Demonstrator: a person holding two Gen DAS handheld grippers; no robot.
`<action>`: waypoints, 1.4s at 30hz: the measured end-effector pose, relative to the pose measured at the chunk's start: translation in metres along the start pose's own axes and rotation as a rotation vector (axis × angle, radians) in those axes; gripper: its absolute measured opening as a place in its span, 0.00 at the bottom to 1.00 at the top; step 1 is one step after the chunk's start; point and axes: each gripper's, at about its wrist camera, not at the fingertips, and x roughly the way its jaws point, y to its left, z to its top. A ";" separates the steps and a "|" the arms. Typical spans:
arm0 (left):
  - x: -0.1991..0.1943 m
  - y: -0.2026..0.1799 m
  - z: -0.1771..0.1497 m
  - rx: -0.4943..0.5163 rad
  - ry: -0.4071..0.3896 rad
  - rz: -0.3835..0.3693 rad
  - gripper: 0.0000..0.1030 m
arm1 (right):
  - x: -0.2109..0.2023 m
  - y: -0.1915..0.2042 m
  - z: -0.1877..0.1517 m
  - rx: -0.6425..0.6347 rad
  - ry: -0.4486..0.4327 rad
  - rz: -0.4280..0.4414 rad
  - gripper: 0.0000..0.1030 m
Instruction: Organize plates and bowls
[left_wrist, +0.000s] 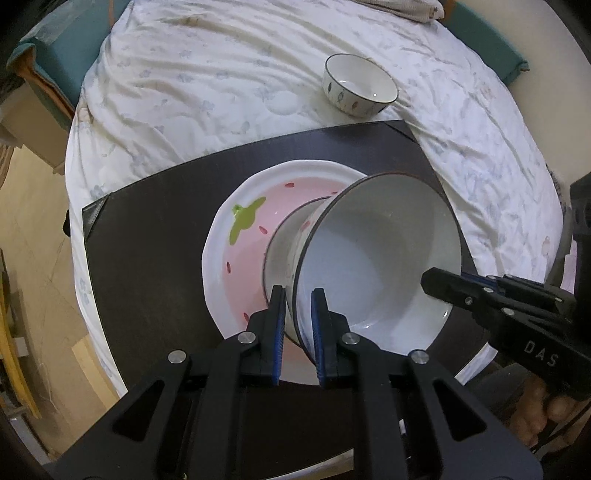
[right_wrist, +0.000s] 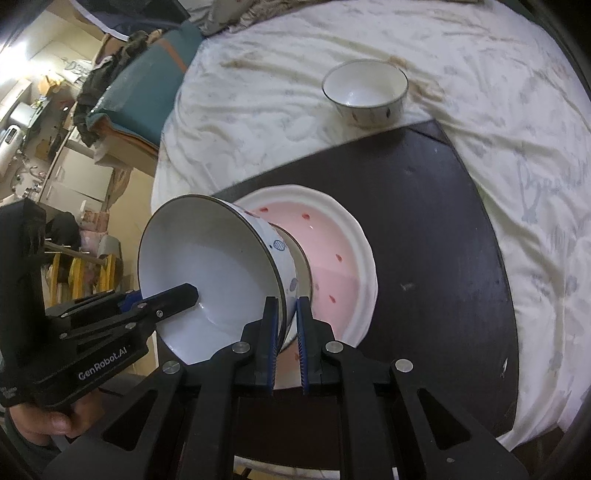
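Fingers of left gripper (left_wrist: 298, 295) and right gripper (right_wrist: 286, 302) both clamp the big bowl's (left_wrist: 380, 258) rim, held over a second bowl (left_wrist: 280, 254) on the pink plate (left_wrist: 229, 236). Small bowl (left_wrist: 360, 85) far on the bed, not yet stacked.

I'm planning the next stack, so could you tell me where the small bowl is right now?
The small bowl sits alone on the white cloth, just past the dark mat's far corner, beyond the pink plate; it shows upper right in both views.
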 end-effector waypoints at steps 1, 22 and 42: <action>0.000 0.001 0.000 -0.005 0.003 0.000 0.11 | 0.003 -0.002 0.000 0.009 0.013 -0.002 0.10; -0.001 0.009 0.008 -0.027 -0.026 0.016 0.11 | 0.003 -0.015 0.010 0.101 0.019 0.052 0.16; -0.036 0.006 0.009 -0.011 -0.242 0.086 0.55 | -0.019 -0.007 0.014 0.036 -0.085 0.026 0.16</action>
